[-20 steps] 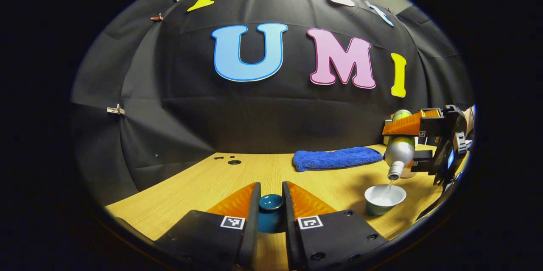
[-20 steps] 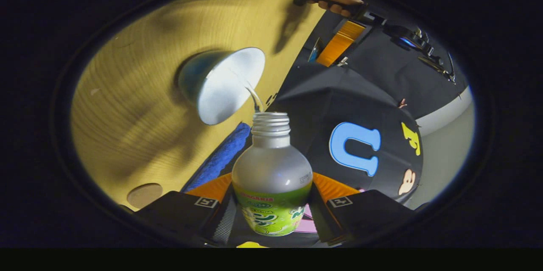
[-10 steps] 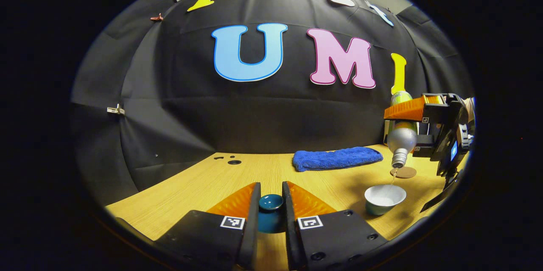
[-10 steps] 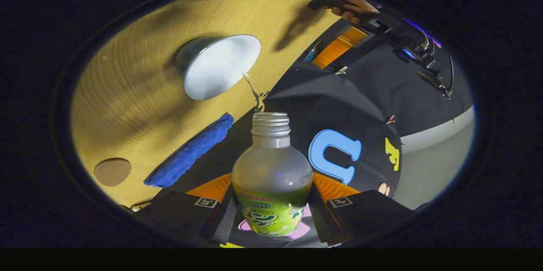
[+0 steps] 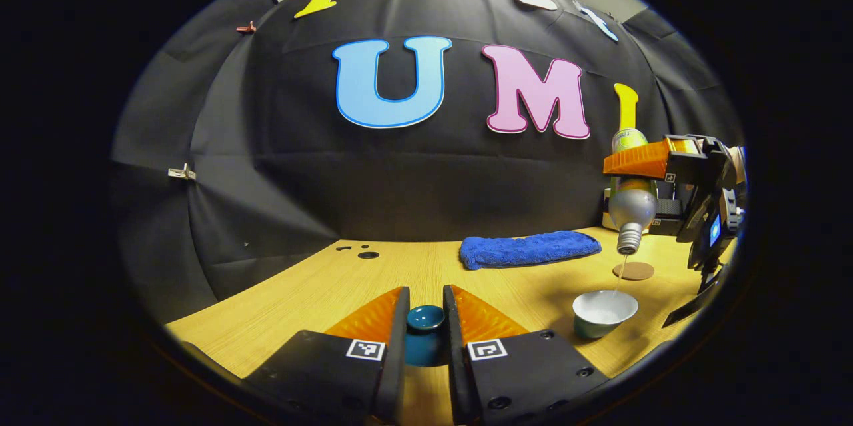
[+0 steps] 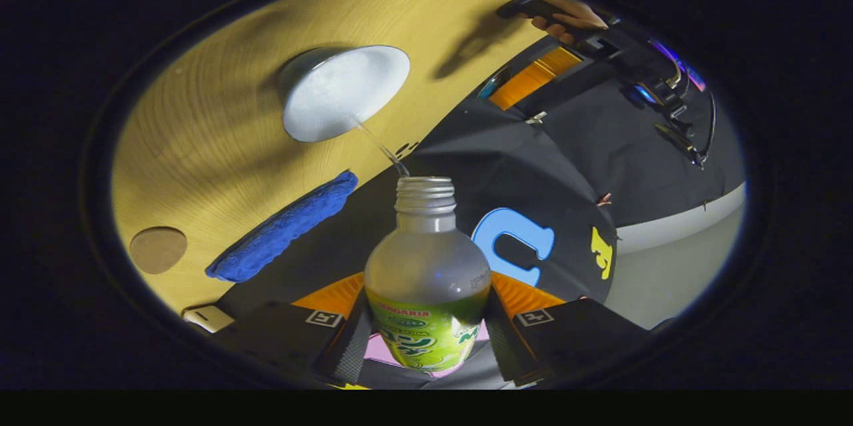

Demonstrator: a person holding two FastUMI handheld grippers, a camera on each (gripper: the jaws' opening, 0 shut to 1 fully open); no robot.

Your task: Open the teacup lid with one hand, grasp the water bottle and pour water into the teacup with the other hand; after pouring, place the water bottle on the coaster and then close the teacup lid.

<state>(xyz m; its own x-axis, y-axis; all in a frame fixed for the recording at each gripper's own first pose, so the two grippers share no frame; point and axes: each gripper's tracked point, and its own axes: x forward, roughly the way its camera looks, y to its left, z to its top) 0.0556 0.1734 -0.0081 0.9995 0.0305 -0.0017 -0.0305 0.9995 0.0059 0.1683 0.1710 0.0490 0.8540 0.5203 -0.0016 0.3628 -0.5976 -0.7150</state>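
My left gripper (image 5: 425,313) is shut on the teal teacup lid (image 5: 425,333), holding it low over the wooden table (image 5: 320,293). At the right of the left gripper view my right gripper (image 5: 656,183) holds the water bottle (image 5: 630,203) mouth down above the open teacup (image 5: 604,313), and a thin stream of water falls into the cup. In the right gripper view my right gripper (image 6: 426,316) is shut on the water bottle (image 6: 426,293), its open mouth pointing toward the white-lined teacup (image 6: 343,91). The round brown coaster (image 6: 158,249) lies bare on the table, coaster (image 5: 634,271) just behind the cup.
A folded blue towel (image 5: 530,249) lies along the back of the table, towel (image 6: 283,229) between coaster and cup. Small holes (image 5: 366,255) mark the tabletop at the back left. A hand (image 6: 566,13) holds the left gripper's handle.
The right gripper has lifted the bottle higher above the teacup and turned it more upright mouth-down; the stream is thinner and longer. The left gripper with the lid has stayed put.
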